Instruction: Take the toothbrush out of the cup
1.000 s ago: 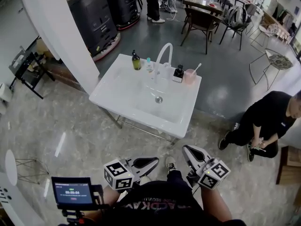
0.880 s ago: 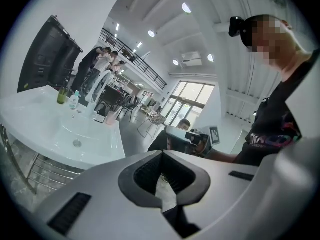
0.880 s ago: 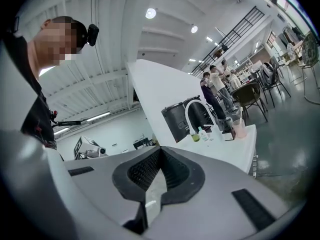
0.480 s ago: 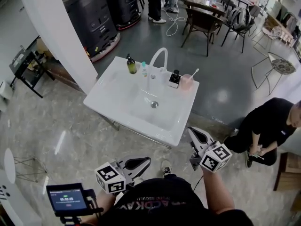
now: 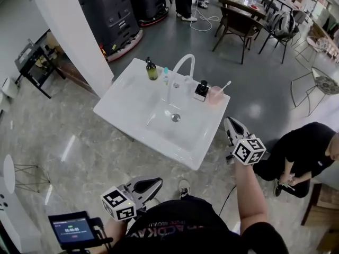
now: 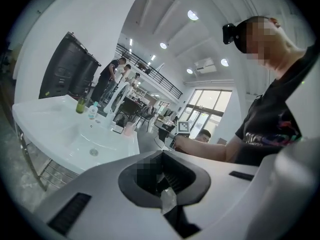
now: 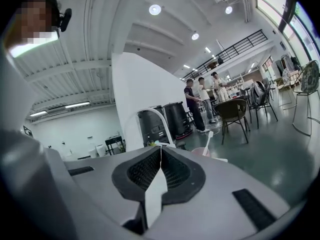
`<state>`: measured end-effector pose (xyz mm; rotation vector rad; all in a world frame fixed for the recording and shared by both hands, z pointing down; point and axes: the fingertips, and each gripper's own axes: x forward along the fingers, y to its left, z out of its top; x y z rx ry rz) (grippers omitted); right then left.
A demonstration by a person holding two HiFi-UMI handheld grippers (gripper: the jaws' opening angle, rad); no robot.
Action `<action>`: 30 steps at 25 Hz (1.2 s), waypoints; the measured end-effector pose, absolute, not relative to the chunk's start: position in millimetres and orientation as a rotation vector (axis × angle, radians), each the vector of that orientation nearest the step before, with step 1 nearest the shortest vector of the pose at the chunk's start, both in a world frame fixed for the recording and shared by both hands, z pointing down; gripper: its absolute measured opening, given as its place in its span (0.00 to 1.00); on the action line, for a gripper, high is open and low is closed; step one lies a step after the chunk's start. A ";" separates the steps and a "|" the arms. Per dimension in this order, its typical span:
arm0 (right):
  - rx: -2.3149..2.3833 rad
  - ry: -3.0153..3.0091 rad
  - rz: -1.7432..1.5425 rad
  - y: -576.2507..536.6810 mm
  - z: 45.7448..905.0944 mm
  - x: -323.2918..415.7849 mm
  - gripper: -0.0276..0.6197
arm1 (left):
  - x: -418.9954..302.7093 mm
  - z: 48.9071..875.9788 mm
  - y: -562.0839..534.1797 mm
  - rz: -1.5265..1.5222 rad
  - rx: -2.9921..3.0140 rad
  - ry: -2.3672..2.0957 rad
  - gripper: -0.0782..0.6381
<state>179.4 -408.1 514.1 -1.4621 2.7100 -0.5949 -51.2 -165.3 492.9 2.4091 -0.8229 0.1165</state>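
Compared with a second ago, the right gripper (image 5: 229, 123) has left the person's body and now reaches out beside the right edge of the white sink (image 5: 123, 108). It points toward the pink cup (image 5: 215, 94) but is still apart from it. The left gripper (image 5: 157, 182) has only drifted a little and stays low and near, in front of the person's torso. The cup has not moved from the sink's far right corner, and the white toothbrush (image 5: 225, 85) stands in it as before, leaning right with its head up. The right gripper view shows its jaws pressed together with nothing between them, and the toothbrush (image 7: 207, 139) rising just past their tips beside the arched white faucet (image 7: 150, 118). The left gripper view shows its jaws meeting too, empty, and adds the outstretched right forearm and the cup (image 6: 129, 129) seen from the side across the basin, which the head view does not give. Along the sink's far rim stand a green bottle (image 5: 152, 70), a small clear bottle (image 5: 166, 76), the faucet and a black dispenser (image 5: 201, 90) just left of the cup. A person in black (image 5: 299, 152) crouches on the floor at the right, close to the right gripper, and chairs (image 5: 241, 23) and black machines (image 5: 111, 12) stand farther off.
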 end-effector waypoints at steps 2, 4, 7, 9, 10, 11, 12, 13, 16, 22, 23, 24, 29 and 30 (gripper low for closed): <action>-1.496 2.693 -0.600 -431.7 523.2 188.0 0.06 | -55.2 493.7 -167.0 0.110 2.382 -0.859 0.12; -1.518 2.672 -0.634 -454.7 533.5 194.4 0.08 | -59.3 493.7 -168.5 0.104 2.356 -0.894 0.12; -1.545 2.646 -0.698 -488.0 547.0 201.6 0.13 | -64.1 494.7 -171.8 0.103 2.330 -0.933 0.12; -1.561 2.632 -0.738 -508.4 555.3 206.1 0.16 | -64.0 495.5 -173.0 0.101 2.308 -0.953 0.12; -1.566 2.630 -0.755 -518.0 559.6 207.9 0.18 | -62.8 496.2 -173.0 0.102 2.299 -0.962 0.12; -1.571 2.630 -0.773 -527.3 564.0 209.6 0.19 | -61.1 497.4 -172.7 0.103 2.293 -0.970 0.12; -1.575 2.628 -0.793 -536.3 568.3 211.1 0.20 | -59.5 498.6 -172.6 0.103 2.288 -0.978 0.12; -1.582 2.622 -0.815 -545.4 572.0 212.7 0.21 | -58.5 499.4 -173.0 0.103 2.282 -0.986 0.12; -1.619 2.588 -0.862 -572.9 575.5 215.4 0.21 | -60.2 499.6 -175.8 0.100 2.253 -1.014 0.12; -1.636 2.600 -0.936 -610.8 588.8 220.3 0.21 | -59.6 507.7 -176.5 0.098 2.195 -1.070 0.12; -1.638 2.601 -0.947 -615.8 591.1 220.6 0.21 | -60.1 508.6 -176.4 0.098 2.186 -1.079 0.12; -1.633 2.599 -0.965 -620.2 593.5 220.8 0.21 | -60.5 509.3 -176.2 0.097 2.175 -1.089 0.12; -1.599 2.612 -1.034 -634.6 606.0 217.6 0.21 | -61.5 512.7 -176.2 0.100 2.134 -1.122 0.12; -1.597 2.614 -1.036 -637.0 607.5 217.8 0.21 | -61.2 513.8 -175.8 0.101 2.126 -1.127 0.12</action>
